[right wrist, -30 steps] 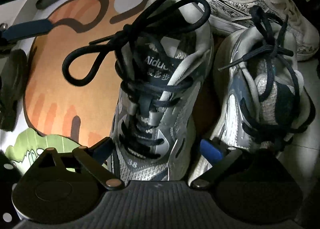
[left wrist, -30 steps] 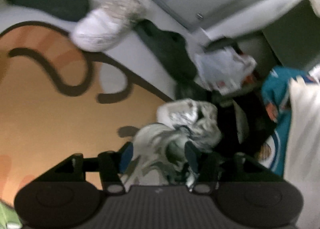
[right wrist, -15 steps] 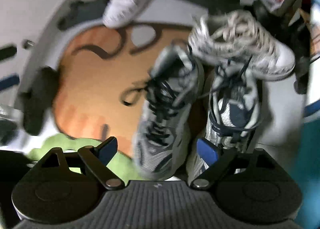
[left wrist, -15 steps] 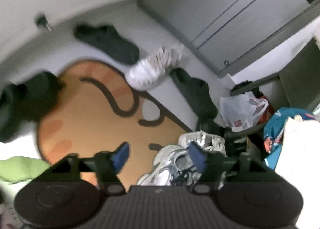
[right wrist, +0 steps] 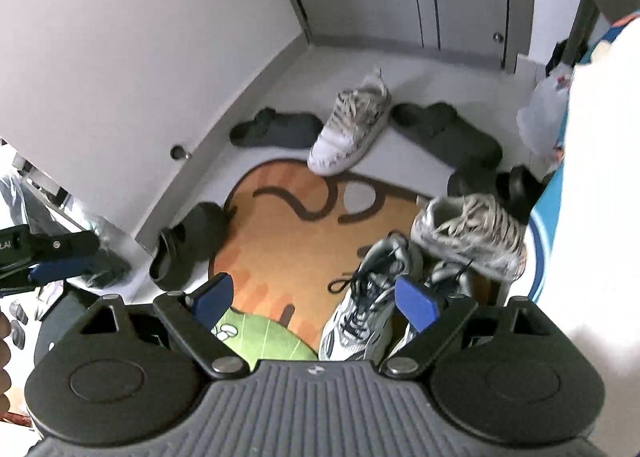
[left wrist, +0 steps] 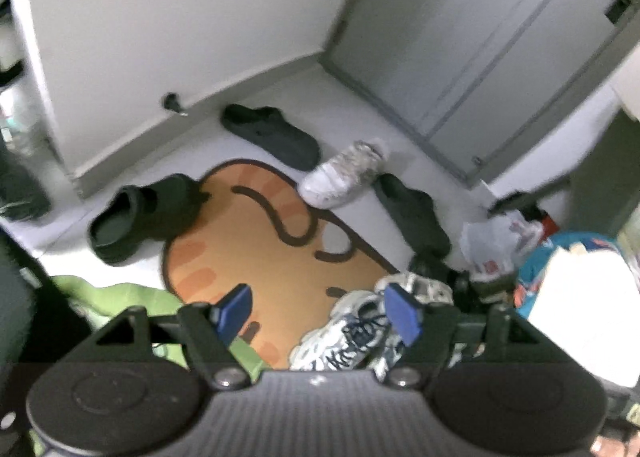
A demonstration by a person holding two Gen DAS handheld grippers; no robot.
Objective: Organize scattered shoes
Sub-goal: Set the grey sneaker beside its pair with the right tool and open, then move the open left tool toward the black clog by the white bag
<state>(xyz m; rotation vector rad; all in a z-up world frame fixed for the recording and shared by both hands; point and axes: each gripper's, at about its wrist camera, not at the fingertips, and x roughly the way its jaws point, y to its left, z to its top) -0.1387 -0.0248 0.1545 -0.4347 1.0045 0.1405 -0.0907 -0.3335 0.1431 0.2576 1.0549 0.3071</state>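
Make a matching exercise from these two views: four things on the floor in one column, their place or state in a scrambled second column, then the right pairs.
Things:
1. grey sneakers with dark laces
2. zebra-print sneaker at the far end
3. dark clog
4. orange mat

Places or states:
A. lying between two dark slippers, toe on the mat's far edge
B. flat on the floor, with dark curved lines
C. side by side at the mat's near right corner
D. at the mat's left edge, near the wall

Pairs: 1-C, 2-A, 3-D, 4-B
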